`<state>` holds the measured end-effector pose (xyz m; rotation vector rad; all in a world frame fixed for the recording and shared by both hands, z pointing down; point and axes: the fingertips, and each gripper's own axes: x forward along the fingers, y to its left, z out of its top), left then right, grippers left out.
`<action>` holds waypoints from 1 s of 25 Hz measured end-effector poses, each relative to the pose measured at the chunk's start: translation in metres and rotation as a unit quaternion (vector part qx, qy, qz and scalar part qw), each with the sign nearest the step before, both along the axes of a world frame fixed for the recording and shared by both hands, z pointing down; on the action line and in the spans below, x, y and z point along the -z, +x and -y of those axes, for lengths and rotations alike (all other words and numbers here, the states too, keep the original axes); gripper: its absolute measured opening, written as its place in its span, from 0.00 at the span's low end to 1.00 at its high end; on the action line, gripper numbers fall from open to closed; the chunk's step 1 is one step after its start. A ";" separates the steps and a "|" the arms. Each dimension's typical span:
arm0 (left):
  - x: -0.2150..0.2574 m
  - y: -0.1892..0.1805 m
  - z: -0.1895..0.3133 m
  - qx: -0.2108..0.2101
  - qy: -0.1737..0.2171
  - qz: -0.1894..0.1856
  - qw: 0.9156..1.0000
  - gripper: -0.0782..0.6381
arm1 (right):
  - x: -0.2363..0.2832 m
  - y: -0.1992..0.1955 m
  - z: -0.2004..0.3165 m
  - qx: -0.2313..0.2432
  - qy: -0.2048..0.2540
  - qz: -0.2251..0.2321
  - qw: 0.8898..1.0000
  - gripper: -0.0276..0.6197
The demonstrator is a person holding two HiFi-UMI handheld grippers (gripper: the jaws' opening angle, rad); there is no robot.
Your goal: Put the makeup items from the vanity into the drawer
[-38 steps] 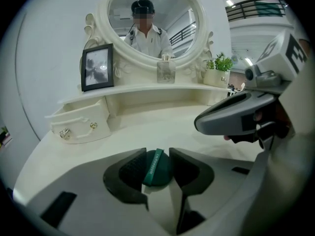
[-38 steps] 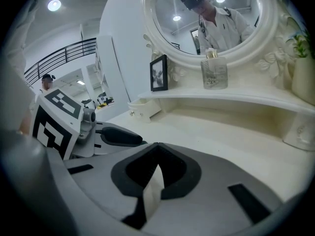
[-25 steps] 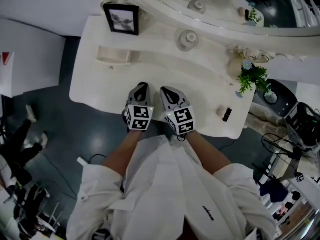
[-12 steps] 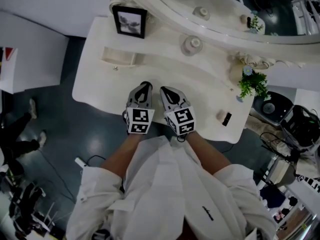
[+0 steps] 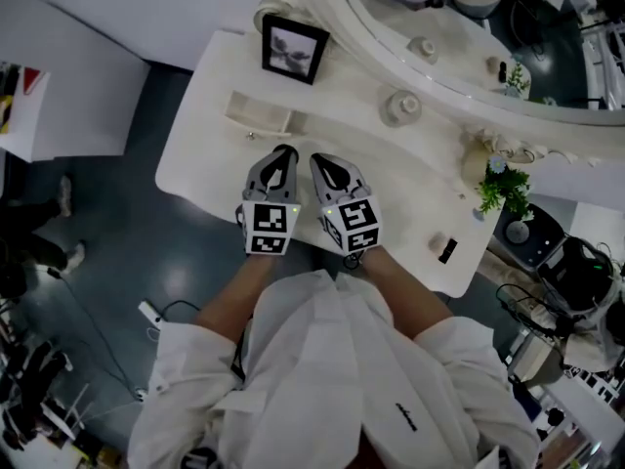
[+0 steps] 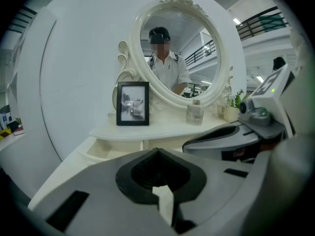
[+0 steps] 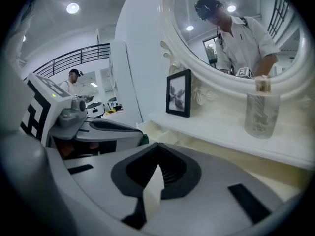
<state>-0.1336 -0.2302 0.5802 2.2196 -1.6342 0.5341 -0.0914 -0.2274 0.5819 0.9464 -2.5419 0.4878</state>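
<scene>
Bright, even overhead light washes the white vanity [image 5: 420, 193], leaving soft, faint shadows. A round ceiling lamp [image 7: 73, 7] glows left of the mirror [image 7: 231, 38], with more reflected in it. Both gripper views bulge fisheye, black at the corners; below the mirror, the left gripper [image 6: 158, 154] and right gripper [image 7: 157, 146] look soft.

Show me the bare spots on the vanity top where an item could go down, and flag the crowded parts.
Widest bare patch: the vanity top between the right tool and the small black item. Also bare: the raised shelf between picture frame and jar. Crowded: the right end, around the plant; the left end holds the open drawer.
</scene>
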 end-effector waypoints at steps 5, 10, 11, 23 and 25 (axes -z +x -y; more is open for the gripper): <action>0.008 -0.027 0.014 0.022 0.012 -0.002 1.000 0.15 | 0.008 -0.032 0.012 0.021 0.010 0.002 1.000 0.07; 0.011 -0.048 0.029 0.038 0.020 -0.005 0.999 0.15 | 0.014 -0.052 0.024 0.025 0.018 0.006 0.999 0.07; 0.011 -0.052 0.033 0.041 0.021 -0.006 0.999 0.15 | 0.014 -0.055 0.027 0.026 0.021 0.005 0.999 0.07; -0.001 -0.065 0.065 0.054 0.016 -0.007 0.998 0.15 | 0.003 -0.069 0.054 0.012 0.020 -0.002 1.000 0.07; -0.004 -0.068 0.068 0.059 0.013 -0.012 0.998 0.15 | 0.001 -0.072 0.057 0.012 0.019 -0.004 1.000 0.07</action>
